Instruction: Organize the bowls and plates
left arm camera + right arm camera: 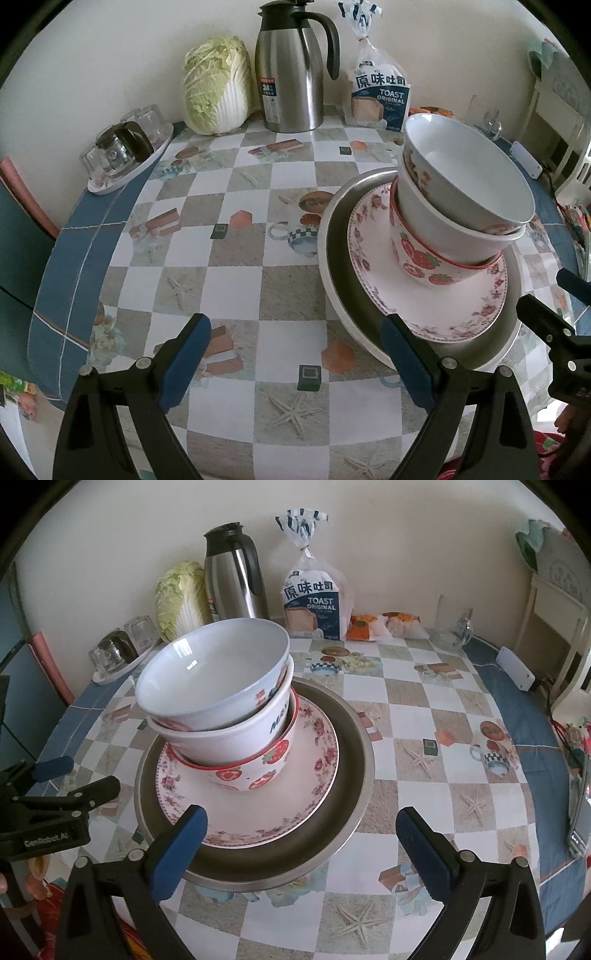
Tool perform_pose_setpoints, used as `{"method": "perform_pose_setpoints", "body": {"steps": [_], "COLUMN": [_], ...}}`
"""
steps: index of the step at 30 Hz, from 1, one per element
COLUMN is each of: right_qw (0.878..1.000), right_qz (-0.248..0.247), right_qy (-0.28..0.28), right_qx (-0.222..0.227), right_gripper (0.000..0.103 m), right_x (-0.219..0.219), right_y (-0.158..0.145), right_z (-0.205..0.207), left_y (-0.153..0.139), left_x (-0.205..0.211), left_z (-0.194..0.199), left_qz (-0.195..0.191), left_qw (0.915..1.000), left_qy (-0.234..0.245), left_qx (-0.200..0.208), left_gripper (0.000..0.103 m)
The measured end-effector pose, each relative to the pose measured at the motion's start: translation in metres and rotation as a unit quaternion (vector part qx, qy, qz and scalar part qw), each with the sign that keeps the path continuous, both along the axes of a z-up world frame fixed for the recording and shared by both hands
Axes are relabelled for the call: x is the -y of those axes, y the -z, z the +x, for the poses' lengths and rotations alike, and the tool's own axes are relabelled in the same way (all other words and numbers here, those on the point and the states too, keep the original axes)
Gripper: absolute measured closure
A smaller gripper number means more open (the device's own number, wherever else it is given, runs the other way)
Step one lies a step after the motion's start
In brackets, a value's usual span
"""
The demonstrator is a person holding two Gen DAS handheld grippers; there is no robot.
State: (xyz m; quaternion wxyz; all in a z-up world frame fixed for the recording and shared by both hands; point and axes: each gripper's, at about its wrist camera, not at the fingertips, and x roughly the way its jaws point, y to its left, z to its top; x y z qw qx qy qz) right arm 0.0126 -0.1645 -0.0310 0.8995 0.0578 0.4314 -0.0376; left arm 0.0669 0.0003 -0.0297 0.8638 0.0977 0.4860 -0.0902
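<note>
Both hand-held grippers, left and right, gape wide, empty, before stacked bowls on plates.

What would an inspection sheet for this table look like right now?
Surface: round table under a checked cloth.
Job's things: three bowls nested, the top bowl tilted, on a floral plate inside a metal plate.
Clutter: cabbage, flask, toast bag, upturned glasses on a tray, snack packets, glass jug.
Grippers: left gripper and right gripper both open, holding nothing.
Cables: one runs from a white box at the table's right edge.
Surroundings: pale wall, white chair on the right.
</note>
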Motion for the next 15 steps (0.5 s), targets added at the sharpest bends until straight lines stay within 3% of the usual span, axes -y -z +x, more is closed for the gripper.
{"method": "perform_pose_setpoints", "body": {"steps": [15], "right_qw": [1.000], "right_qz": [-0.003], "right_qy": [0.003], "right_qx": [-0.008], "right_gripper": [0.000], "right_x": [0.0022], "right_y": [0.0049], "right_z": [0.0017], "left_y": [0.0028], "left_x": [-0.0008], "left_z": [0.0020], "left_qz": [-0.007], "left_qw": [0.9999], "left_qy": [0.004], "left_qx": [-0.007], "left_gripper": [0.009]}}
